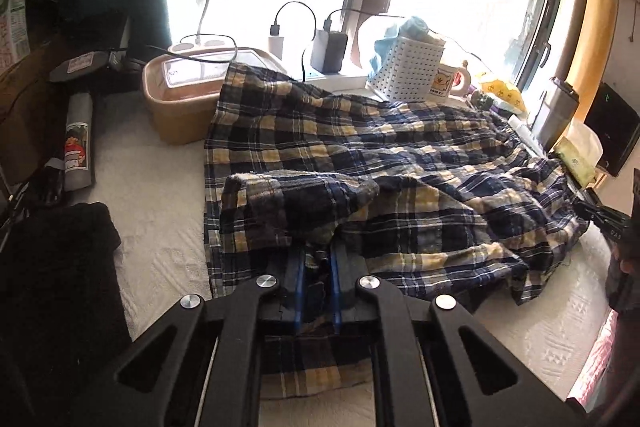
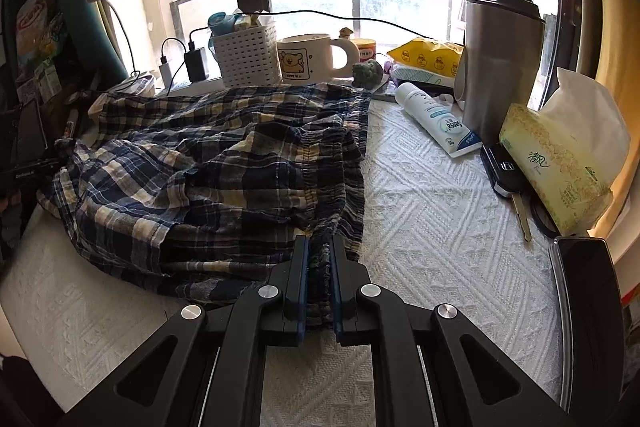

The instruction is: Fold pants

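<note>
Navy, yellow and white plaid pants (image 1: 360, 163) lie crumpled across a white textured cloth (image 1: 160, 227); they also show in the right wrist view (image 2: 208, 163). My left gripper (image 1: 318, 267) is shut on a hem end of the pants, with fabric bunched between its blue pads (image 1: 299, 279). My right gripper (image 2: 320, 255) is shut on the elastic waistband (image 2: 344, 163) at its near corner. The right gripper also shows at the right edge of the left wrist view (image 1: 612, 227).
A tan lidded box (image 1: 188, 95), white basket (image 2: 248, 59), bear mug (image 2: 308, 61), steel tumbler (image 2: 496, 67), tube (image 2: 436, 119), tissue pack (image 2: 560, 163), keys (image 2: 508, 175) and chargers (image 2: 196, 65) line the window side. A black item (image 1: 60, 267) lies left.
</note>
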{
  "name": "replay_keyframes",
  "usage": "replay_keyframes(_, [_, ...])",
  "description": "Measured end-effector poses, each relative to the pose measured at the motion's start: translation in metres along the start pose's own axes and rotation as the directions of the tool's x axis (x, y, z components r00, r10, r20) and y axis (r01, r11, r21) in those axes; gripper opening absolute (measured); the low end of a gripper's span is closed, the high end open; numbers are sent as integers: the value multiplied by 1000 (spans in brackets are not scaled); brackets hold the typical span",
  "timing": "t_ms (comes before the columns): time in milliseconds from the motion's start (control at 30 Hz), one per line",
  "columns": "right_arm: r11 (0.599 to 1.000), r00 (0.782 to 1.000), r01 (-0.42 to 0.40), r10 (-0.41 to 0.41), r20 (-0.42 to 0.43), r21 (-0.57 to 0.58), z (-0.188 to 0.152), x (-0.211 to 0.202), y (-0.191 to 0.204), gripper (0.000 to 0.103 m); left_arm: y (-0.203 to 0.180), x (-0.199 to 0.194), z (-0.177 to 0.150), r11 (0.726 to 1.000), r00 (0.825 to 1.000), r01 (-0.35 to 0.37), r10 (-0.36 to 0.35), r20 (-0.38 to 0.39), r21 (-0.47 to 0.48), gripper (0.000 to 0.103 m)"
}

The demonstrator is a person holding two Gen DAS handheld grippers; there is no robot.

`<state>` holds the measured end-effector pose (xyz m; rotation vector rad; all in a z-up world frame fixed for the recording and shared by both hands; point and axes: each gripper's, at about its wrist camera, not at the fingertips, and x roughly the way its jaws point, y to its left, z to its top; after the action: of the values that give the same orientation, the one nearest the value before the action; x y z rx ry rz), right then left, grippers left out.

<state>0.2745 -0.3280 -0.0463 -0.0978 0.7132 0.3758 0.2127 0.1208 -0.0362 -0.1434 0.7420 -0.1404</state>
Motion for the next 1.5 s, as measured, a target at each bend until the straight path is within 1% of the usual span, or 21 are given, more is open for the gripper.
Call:
replay_keyframes(200, [1000,1000,1,-1,20,-9,1,-6,4,9,-7,-53,-3,1000,996,31,-30,86,-3,8])
replay_keyframes(333, [1000,999,-6,7,44,-21,6,-18,9,9,-15,-85,-8,997,989,71,-71,127,3,8])
replay_keyframes(467, [999,997,-2,4,72,-33,11,-36,11,9,-16,-113,-14,994,982,104,-101,159,-13,8])
replay_keyframes(600, [999,994,-35,35,102,-5,17,-61,5,9,-12,-136,-21,990,976,135,-125,179,-47,8])
replay_keyframes(667, [999,993,-36,37,115,-9,19,-76,5,9,-13,-147,-27,988,974,144,-133,181,-49,8])
replay_keyframes(767, [999,993,-19,23,120,-29,17,-97,5,9,-20,-153,-42,990,980,140,-135,145,-30,8])
replay_keyframes(833, [999,994,-3,7,109,-36,11,-106,6,9,-23,-148,-57,990,987,135,-132,91,-32,9])
replay_keyframes(900, [999,996,13,-10,86,-39,1,-109,5,9,-21,-138,-76,988,990,141,-139,32,-71,9])
replay_keyframes(1000, [999,998,31,-30,50,-23,-17,-110,0,9,-27,-121,-109,984,985,147,-155,-71,-104,9])
replay_keyframes(1100, [998,998,57,-57,11,4,-37,-104,-7,9,-36,-104,-138,983,974,138,-157,-163,-125,9])
replay_keyframes(1133, [998,998,60,-60,-3,17,-44,-100,-9,9,-40,-99,-146,986,970,125,-146,-192,-114,9])
replay_keyframes(1200, [997,997,70,-70,-26,28,-55,-93,-10,9,-46,-93,-158,994,969,80,-95,-228,-78,9])
replay_keyframes(1233, [997,996,77,-76,-36,32,-60,-89,-10,9,-47,-92,-161,995,967,69,-84,-239,-69,10])
replay_keyframes(1333, [995,995,84,-81,-52,51,-72,-83,-13,9,-43,-94,-162,993,967,81,-98,-236,-80,12])
replay_keyframes(1367, [995,996,78,-75,-48,65,-74,-83,-15,9,-42,-94,-162,993,967,83,-100,-236,-80,14])
replay_keyframes(1433, [995,998,59,-57,-27,85,-75,-86,-19,10,-42,-96,-162,993,968,94,-109,-227,-75,24])
replay_keyframes(1467, [995,998,53,-52,-20,87,-76,-87,-19,11,-43,-98,-162,992,969,106,-119,-218,-71,37])
replay_keyframes(1500, [995,999,51,-50,-18,84,-75,-89,-19,13,-43,-100,-163,992,971,111,-122,-204,-66,52])
